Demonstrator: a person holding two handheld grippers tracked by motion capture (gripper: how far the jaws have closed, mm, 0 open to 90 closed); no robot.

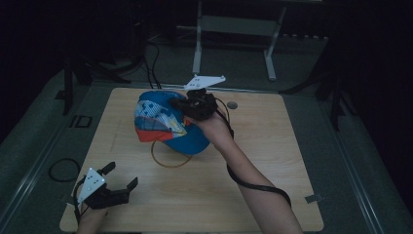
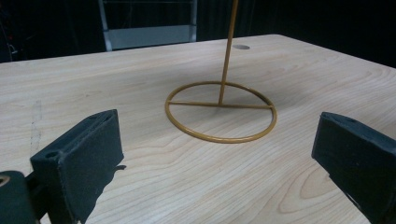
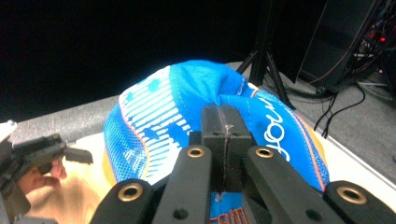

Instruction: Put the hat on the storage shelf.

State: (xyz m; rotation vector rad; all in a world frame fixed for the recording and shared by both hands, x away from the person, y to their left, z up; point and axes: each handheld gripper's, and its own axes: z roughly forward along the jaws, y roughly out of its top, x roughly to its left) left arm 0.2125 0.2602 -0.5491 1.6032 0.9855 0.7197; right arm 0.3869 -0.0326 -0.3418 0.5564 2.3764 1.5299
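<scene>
High view shows a wooden table (image 1: 272,161) with a blue cap (image 1: 168,122) above a thin gold wire stand (image 1: 170,158) near its middle. The right gripper (image 1: 192,105) has its jaws pressed together, pinching the cap fabric. The left gripper (image 1: 119,183) rests near the table's front left corner, jaws spread wide and holding nothing.

Stand (image 2: 222,100) top cut off by edge

Black hand-held gripper (image 1: 191,103), grey three-cornered plate (image 1: 204,81), trailing cable (image 1: 253,184)
</scene>
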